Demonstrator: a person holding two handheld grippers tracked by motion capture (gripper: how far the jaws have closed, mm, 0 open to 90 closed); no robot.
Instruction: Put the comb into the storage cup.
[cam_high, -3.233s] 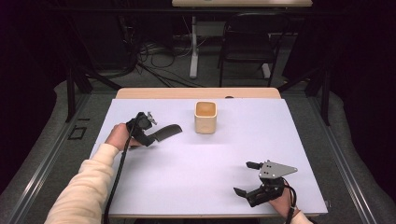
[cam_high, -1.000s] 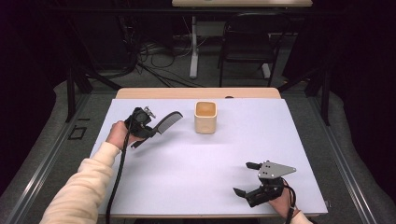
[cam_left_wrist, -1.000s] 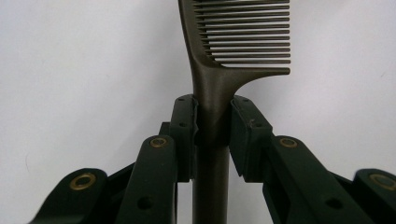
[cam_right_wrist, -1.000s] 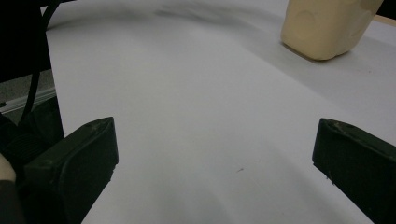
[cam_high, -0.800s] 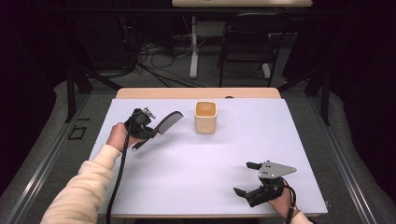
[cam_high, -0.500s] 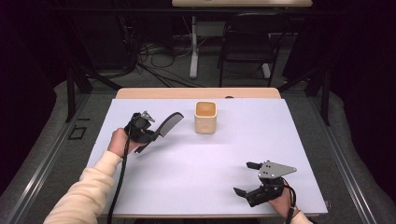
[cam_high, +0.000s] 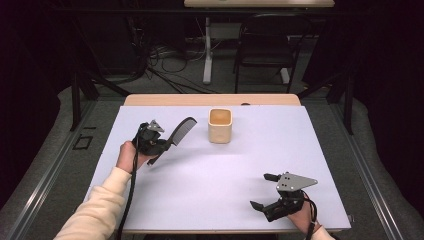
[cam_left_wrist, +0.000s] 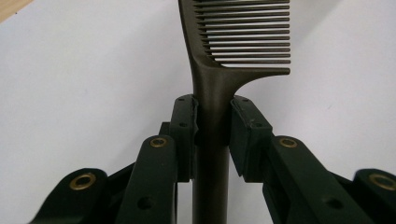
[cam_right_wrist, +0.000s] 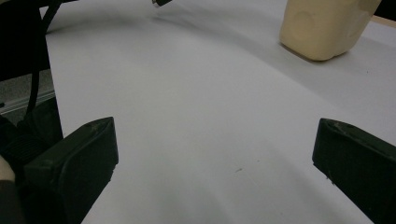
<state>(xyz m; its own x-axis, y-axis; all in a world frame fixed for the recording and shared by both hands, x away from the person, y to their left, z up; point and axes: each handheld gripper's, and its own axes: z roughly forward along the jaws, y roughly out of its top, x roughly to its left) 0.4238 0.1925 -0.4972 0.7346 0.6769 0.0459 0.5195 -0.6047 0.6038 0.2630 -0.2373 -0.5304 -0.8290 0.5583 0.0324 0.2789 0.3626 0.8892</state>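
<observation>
— White board over a wooden table (cam_high: 150, 100), dark room with cables and a chair behind. What's going on relative to the beige cup (cam_high: 220, 125)?

— To the cup's left, well apart from it, the left gripper (cam_high: 159, 145) is clamped on a dark comb (cam_high: 181, 131), lifted clear of the board. In the left gripper view both pads (cam_left_wrist: 184, 126) press on the comb's handle (cam_left_wrist: 211, 107) just below the teeth, which point up and away

— And the other hand?

— The right gripper (cam_high: 264, 190) rests on the board, toward the near edge and right of the cup, well apart from it. Its jaws stand wide with nothing between them

— How far along, then?

— My guess is the comb is meant for the cup. If so, the pickup is done: the comb is gripped and off the surface. Carrying it across, tipping it upright over the cup's mouth and letting go are left. The cup looks empty
</observation>
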